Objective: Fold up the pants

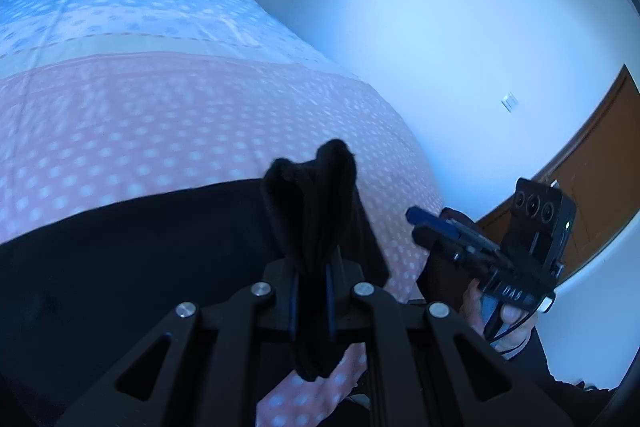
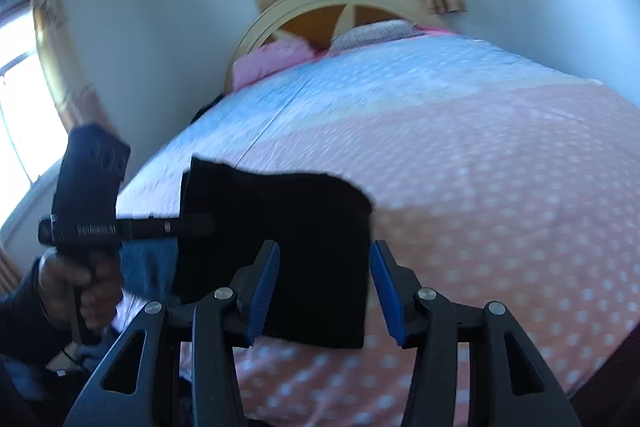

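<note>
My left gripper [image 1: 311,291] pinches a bunched corner of the black pants [image 2: 280,247], which lie on the dotted bedspread [image 2: 500,207] near its close edge. My right gripper [image 2: 324,291] hangs wide and empty over them. Mid-fold, I judge — next, the right must take an edge.

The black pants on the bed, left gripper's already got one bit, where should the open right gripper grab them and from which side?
Probably the free right-hand edge of the black pants, which lies between the right gripper's open jaws. Come in low along the polka-dot bedspread, pinching across that straight edge, while the left gripper is shut on a bunched fold.
</note>
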A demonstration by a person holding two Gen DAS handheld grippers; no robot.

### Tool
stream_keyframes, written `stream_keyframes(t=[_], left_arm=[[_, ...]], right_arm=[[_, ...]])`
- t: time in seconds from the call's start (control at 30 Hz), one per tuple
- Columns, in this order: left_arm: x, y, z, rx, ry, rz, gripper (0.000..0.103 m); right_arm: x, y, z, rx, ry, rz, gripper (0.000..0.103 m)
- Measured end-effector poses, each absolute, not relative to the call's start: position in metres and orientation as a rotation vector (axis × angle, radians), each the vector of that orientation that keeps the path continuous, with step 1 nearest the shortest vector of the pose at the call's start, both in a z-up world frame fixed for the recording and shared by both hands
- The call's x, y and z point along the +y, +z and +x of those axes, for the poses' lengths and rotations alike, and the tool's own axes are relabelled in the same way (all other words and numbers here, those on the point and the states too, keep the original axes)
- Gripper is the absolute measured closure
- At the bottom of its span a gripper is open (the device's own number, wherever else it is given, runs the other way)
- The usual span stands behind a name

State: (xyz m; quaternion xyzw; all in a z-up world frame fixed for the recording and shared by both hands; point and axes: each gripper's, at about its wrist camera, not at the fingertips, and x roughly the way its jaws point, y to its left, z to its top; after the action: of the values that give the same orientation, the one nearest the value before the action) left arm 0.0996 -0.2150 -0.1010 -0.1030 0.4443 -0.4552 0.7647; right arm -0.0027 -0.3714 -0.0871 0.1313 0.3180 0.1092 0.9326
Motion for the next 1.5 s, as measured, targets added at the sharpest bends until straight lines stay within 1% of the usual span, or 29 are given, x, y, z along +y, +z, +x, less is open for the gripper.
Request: stream_keyframes(t=[0.13,0.3,0.7,1.23,1.5], left_arm=[[-0.192,-0.103,0.106,0.959,-0.958,-0.276,0.093],[-0.164,-0.109,0.115,0.959,-0.914,-0.329,0.093],[-0.098,-0.123,0.119,0.985,-0.833,-0.436,0.093],[-0.047,-0.123,0.119,1.009,-0.768,-0.521,0.093],[-0.027,-0.132,0.125,1.044,-0.724,-0.561,0.093]], right_arm=[[-0.335,-0.094,0.002,0.688,0.268,0.176,0.054],[-0.312,-0.098,0.005,0.693,0.296,0.133,0.054],[-0.296,-0.104,0.006,0.693,0.316,0.106,0.054],[-0.27,-0.11,0.004,0.686,0.371,0.052,0.054],[-0.264,-0.112,0.003,0.683,0.383,0.049,0.054]])
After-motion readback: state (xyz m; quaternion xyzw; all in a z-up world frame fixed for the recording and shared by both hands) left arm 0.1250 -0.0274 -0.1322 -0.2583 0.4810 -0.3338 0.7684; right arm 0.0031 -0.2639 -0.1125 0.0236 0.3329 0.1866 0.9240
